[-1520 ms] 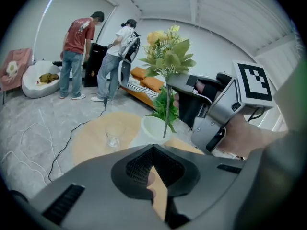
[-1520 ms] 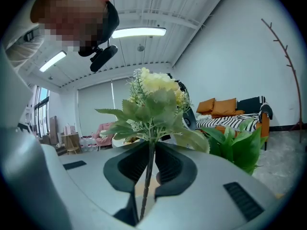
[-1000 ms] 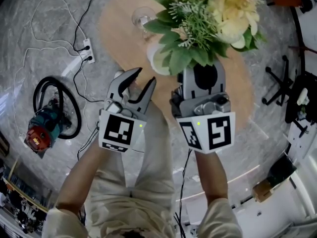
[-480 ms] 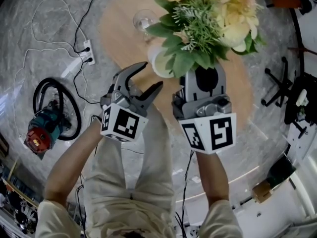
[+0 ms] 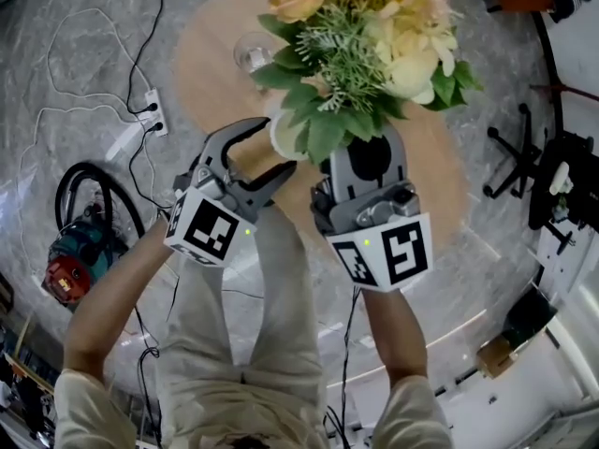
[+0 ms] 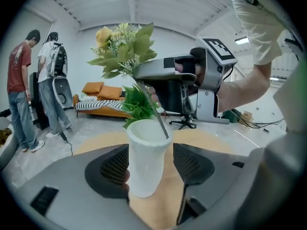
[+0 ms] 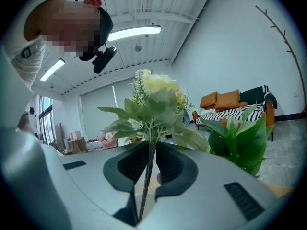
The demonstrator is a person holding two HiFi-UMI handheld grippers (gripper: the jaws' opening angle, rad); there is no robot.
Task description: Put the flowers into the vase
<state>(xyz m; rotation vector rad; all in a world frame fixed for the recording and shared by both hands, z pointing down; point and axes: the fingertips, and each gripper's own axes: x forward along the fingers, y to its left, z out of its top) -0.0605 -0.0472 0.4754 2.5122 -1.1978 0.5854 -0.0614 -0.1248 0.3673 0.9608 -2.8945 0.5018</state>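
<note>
Flowers, head view: the bunch is above the far side of the round wooden table, with the blooms over the right gripper. Its jaw tips are under the leaves. White vase stands on the table just left of the bunch, partly under the foliage. Left gripper reaches around the vase, one jaw on each side. A glass stands farther back on the table. A power strip and cables lie on the floor at left.

Left gripper view: the jaws have just been opening and now stand wide. The vase is upright between them. It is close against the left pad, and there is a clear gap to the right pad, so no grip. The right gripper comes in from the right and holds the bunch above the vase. One thin stem slants down, with its end at the vase mouth. Two people and an orange sofa are in the background.

Right gripper view: the jaws are nearly together, clamped on the stem bundle, which runs down between the pads. Leaves and pale yellow blooms fan out just above the jaws. More green leaves are at right; I cannot tell whether they belong to the bunch.
</note>
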